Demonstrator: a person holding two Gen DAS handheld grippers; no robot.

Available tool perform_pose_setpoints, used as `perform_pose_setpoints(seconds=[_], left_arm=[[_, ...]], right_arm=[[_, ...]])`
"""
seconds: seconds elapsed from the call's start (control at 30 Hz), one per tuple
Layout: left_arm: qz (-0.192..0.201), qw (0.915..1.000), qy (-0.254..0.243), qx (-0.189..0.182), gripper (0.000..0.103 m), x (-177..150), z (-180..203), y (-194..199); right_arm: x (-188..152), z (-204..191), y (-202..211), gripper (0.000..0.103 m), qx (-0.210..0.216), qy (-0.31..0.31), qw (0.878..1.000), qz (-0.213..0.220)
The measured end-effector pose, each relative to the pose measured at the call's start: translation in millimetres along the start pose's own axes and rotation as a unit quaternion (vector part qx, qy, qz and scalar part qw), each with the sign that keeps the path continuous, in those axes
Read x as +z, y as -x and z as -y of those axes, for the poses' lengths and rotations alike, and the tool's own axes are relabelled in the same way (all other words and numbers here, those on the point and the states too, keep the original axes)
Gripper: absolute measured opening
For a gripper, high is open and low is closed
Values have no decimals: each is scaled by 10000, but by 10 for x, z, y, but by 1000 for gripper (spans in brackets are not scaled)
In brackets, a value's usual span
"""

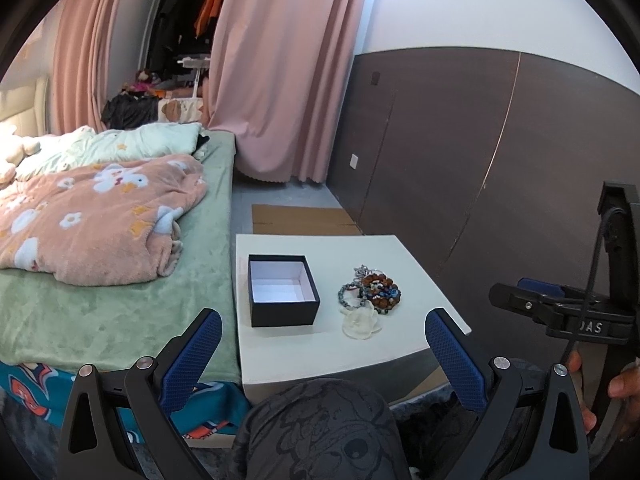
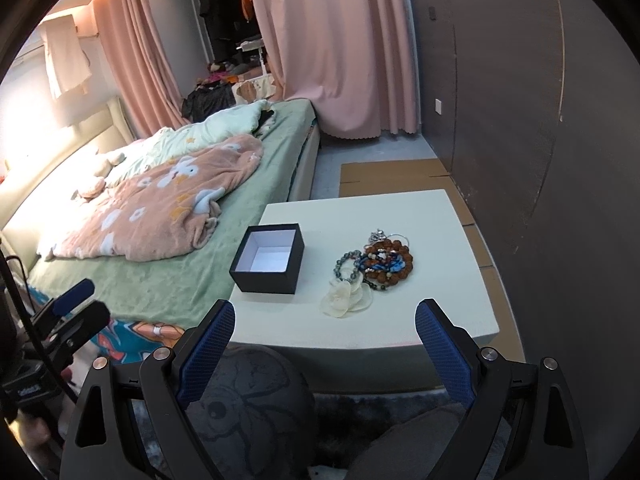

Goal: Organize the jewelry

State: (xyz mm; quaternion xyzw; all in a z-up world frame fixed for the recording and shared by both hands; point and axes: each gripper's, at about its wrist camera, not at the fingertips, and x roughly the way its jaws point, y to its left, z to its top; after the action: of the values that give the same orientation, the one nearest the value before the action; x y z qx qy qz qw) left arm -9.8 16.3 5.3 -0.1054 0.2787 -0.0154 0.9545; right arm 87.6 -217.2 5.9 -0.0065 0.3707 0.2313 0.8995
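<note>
An open black box (image 1: 283, 290) (image 2: 267, 258) with a white inside stands empty on the white table (image 1: 320, 352) (image 2: 440, 216). To its right lies a pile of jewelry (image 1: 374, 290) (image 2: 380, 262): brown, blue and grey bead bracelets and a silver chain. A pale flower-shaped piece (image 1: 360, 322) (image 2: 346, 299) lies at the pile's near edge. My left gripper (image 1: 324, 330) is open and empty, held before the table's near edge. My right gripper (image 2: 325, 320) is open and empty, also short of the table.
A bed (image 1: 120, 288) (image 2: 180, 264) with a pink blanket (image 1: 100, 220) stands left of the table. A dark wall panel (image 1: 480, 160) runs along the right. Flat cardboard (image 1: 300, 220) lies behind the table. My knee (image 1: 316, 428) sits below the grippers.
</note>
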Motion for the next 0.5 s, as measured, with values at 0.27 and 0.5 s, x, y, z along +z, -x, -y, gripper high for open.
perform_pose_setpoints(seconds=[0.27,0.5], left_arm=[[-111,9999,-112,-32,102,-4,114,-45],[-138,9993,-337,-57,102,82,241,-110]], right_arm=[[-24,51,44,92,-119,3,9999,98],[-1,278,-15,92,-114,-273,9995,72]])
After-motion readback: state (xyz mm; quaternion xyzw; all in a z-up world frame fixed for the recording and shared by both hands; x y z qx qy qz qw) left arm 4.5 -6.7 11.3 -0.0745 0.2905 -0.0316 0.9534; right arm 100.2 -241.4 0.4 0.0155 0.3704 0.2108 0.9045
